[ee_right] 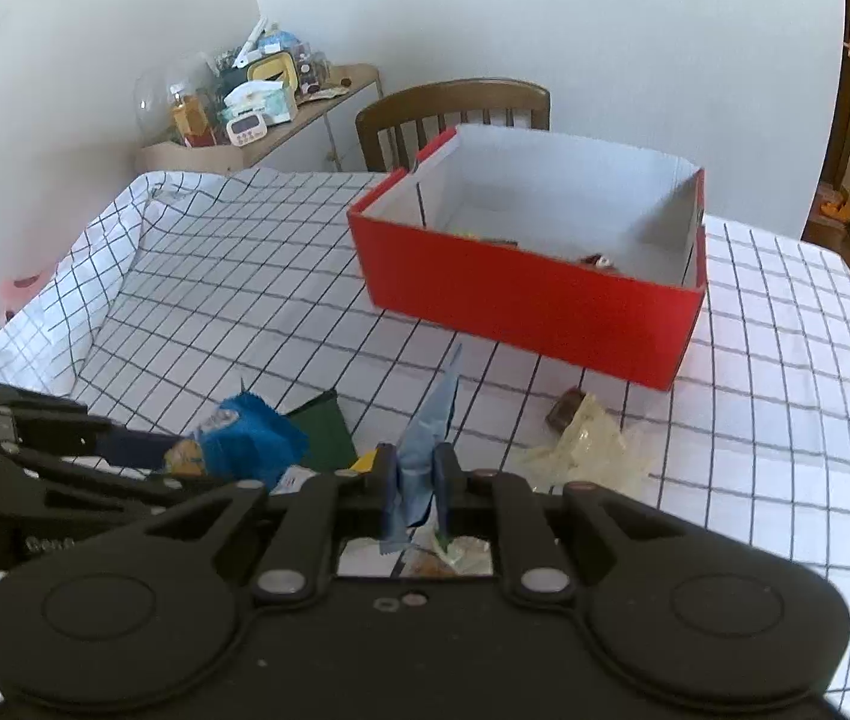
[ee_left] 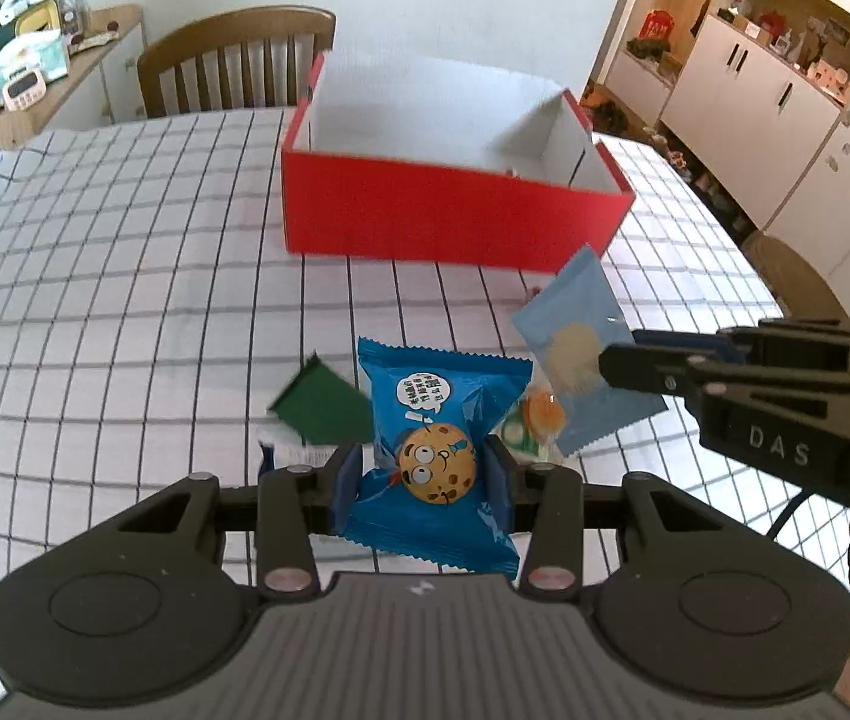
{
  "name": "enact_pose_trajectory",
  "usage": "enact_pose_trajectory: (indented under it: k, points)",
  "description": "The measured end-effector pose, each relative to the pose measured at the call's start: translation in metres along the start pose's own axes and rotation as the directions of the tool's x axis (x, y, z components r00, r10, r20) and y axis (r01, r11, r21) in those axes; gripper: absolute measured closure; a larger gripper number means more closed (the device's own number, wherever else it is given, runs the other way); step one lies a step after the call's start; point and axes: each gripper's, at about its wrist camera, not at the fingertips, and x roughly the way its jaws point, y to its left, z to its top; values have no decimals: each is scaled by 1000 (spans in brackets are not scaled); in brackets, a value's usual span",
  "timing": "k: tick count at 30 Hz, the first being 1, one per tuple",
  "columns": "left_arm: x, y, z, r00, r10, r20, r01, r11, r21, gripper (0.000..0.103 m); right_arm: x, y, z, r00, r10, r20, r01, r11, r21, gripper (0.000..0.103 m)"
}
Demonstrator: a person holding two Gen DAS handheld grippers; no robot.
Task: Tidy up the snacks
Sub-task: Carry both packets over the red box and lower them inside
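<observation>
Both grippers have a snack right now. The left gripper [ee_left: 425,468] is clamped on a glossy dark blue cookie packet with a cartoon cookie face [ee_left: 434,450], and the right gripper [ee_right: 416,471] is pinched shut on a pale blue flat sachet [ee_right: 425,450], both held just above the white tablecloth with the black grid [ee_left: 125,300]. The open red cardboard box with white inside [ee_left: 449,216] sits further back, with a stretch of bare cloth in front and plenty of room to its left. A dark green packet [ee_left: 323,408], an orange-and-green wrapped candy [ee_left: 536,420] and a crinkly yellowish wrapper [ee_right: 587,444] lie close by. A wooden chair [ee_left: 233,60] stands behind the table, and white cabinets [ee_left: 785,108] are off to the right.
</observation>
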Motion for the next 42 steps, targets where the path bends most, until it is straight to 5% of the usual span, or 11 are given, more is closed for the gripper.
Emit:
enact_pose_trajectory:
  k: [21,26,42]
  points:
    - [-4,-18,166,984,120,135,-134,985,105,61,-4,-62,107,990,-45,135,36,997,64,92]
    - [29,-23,200,983,150,102,-162,979,123,61,17,-79,128,989,-56,134,43,994,102,92]
    - [158,-17,228,963,260,-70,-243,950,197,61,119,-142,131,997,-68,-22,71,959,275,92]
